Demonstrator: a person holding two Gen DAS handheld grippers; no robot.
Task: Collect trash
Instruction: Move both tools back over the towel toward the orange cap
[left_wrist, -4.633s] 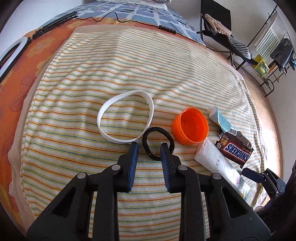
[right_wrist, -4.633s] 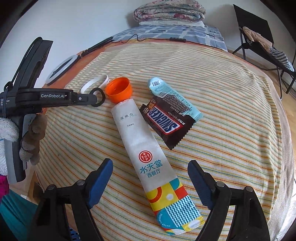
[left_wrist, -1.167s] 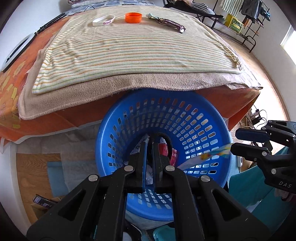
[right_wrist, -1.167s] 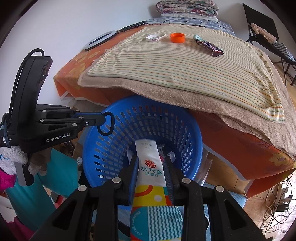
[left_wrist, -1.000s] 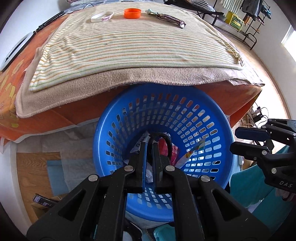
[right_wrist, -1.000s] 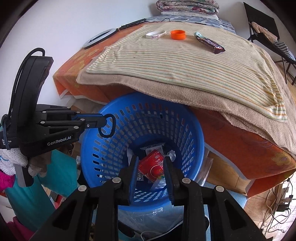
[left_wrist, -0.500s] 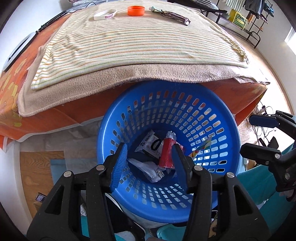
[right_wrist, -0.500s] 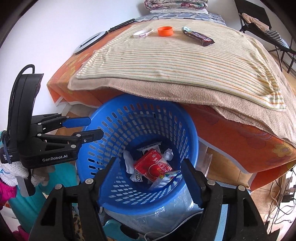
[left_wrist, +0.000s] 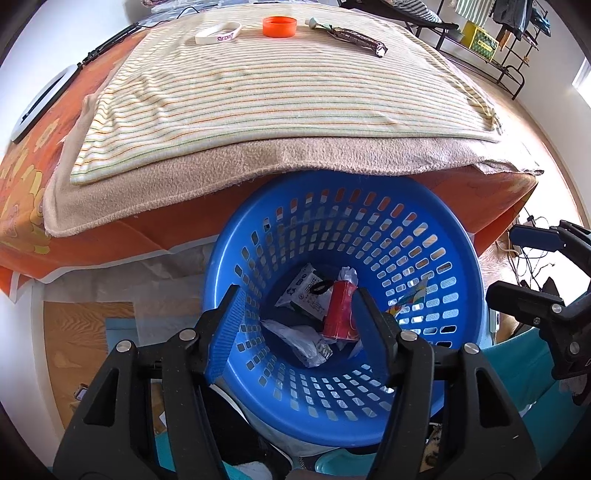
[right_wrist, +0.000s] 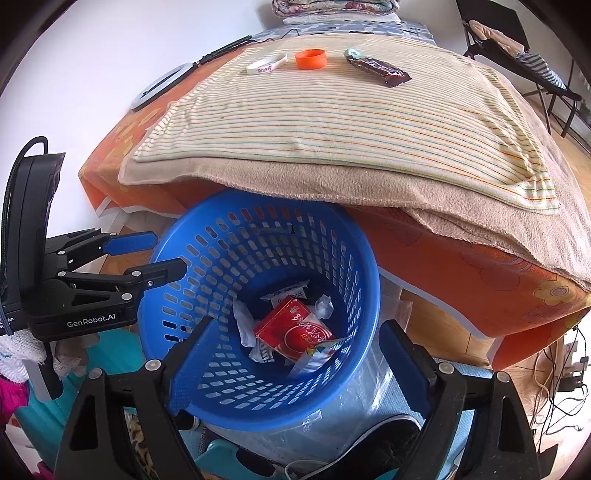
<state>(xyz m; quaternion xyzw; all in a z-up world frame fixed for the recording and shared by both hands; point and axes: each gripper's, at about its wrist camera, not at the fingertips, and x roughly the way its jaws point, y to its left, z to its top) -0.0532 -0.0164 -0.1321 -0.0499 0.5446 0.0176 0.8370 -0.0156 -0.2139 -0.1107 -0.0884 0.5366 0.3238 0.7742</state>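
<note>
A blue slotted basket (left_wrist: 458, 258) (right_wrist: 177, 258) stands on the floor against the table's front edge. Inside lie a red packet (left_wrist: 338, 310) (right_wrist: 295, 332), the black hair ring (left_wrist: 320, 285), the colourful tube (right_wrist: 317, 352) and crumpled wrappers. My left gripper (left_wrist: 301, 332) is open and empty above the basket; it also shows in the right wrist view (right_wrist: 147, 254). My right gripper (right_wrist: 295, 373) is open and empty over the basket's near rim. On the striped cloth far back lie a white wristband (left_wrist: 218, 32) (right_wrist: 266, 64), an orange cap (left_wrist: 279, 26) (right_wrist: 310, 59) and a Snickers wrapper (left_wrist: 356, 37) (right_wrist: 380, 70).
The table carries a striped cloth (left_wrist: 277, 99) over a beige towel and orange cover that overhang the basket. A white ring light (right_wrist: 162, 85) lies at the table's left edge. Chairs and a rack stand behind on the right. Cables lie on the floor at right.
Both grippers opened over the basket. The black hair ring dropped from the left gripper and the tube from the right one; both now lie inside.
</note>
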